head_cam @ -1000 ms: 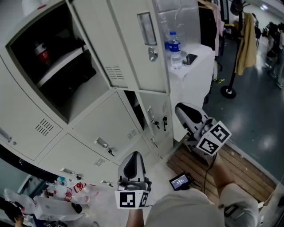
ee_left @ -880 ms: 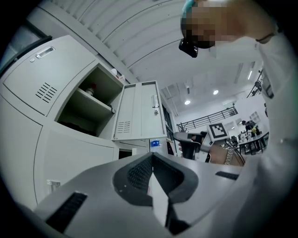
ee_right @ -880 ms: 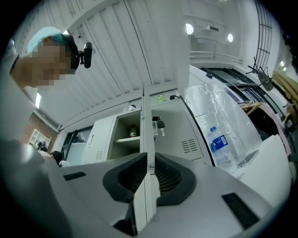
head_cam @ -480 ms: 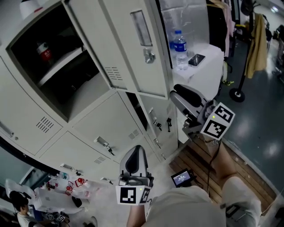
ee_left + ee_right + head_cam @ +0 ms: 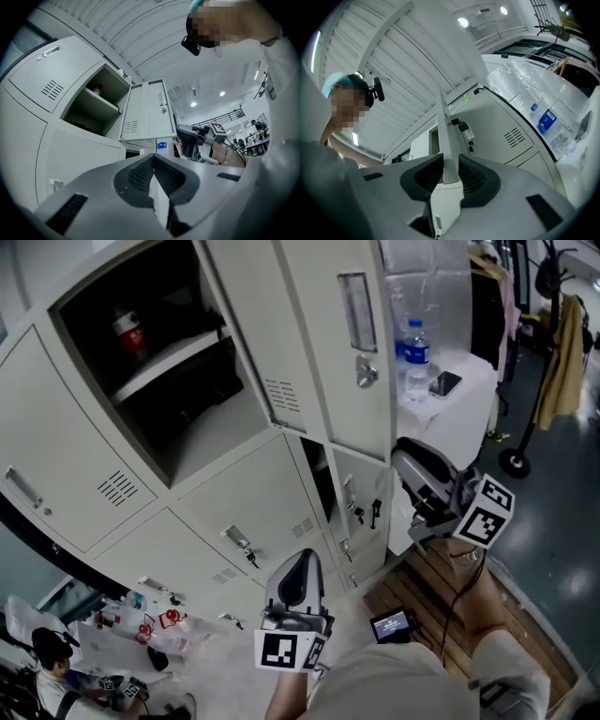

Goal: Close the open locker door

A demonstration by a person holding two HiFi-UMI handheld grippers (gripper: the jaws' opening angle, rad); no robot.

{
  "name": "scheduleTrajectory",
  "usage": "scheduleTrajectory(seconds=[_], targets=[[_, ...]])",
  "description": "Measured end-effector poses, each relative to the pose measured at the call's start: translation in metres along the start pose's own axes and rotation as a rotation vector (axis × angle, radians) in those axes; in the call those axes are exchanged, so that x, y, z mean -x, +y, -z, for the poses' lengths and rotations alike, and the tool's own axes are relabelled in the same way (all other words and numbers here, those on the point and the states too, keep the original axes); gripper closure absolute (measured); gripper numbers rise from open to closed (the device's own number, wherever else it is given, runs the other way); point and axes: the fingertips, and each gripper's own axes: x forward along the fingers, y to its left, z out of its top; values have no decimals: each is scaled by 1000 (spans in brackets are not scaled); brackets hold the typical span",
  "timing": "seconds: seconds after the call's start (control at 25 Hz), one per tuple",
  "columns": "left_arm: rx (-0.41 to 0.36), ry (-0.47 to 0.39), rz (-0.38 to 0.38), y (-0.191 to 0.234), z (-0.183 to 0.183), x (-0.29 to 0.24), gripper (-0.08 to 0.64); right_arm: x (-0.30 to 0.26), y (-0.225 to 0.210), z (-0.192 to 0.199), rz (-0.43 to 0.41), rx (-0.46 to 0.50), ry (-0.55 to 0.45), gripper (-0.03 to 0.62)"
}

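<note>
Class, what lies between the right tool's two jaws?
The thin edge of the open locker door; the right tool is closed on it. The right gripper view shows this.

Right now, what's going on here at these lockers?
A person holds a gripper in each hand before a bank of pale grey metal lockers. The right gripper has its jaws closed on the lower free edge of the open pale grey upper locker door. The left gripper hangs shut and empty. The door is not yet closed.

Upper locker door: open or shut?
Open. The locker door stands swung out, baring the shelf and a red can inside.
</note>
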Motion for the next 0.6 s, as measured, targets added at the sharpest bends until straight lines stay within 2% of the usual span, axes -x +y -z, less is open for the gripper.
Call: scheduleTrajectory(seconds=[0.12,0.28,0.6], targets=[[9,2,9,12,0,4,552,-2,14,5,10,-15,-23,505],[14,13,17,29,1,13,552,-9,40,17,-24,-57,-35,506],[32,21,-1,74,1,38,552,-42,98,50,-13,55,9,506]])
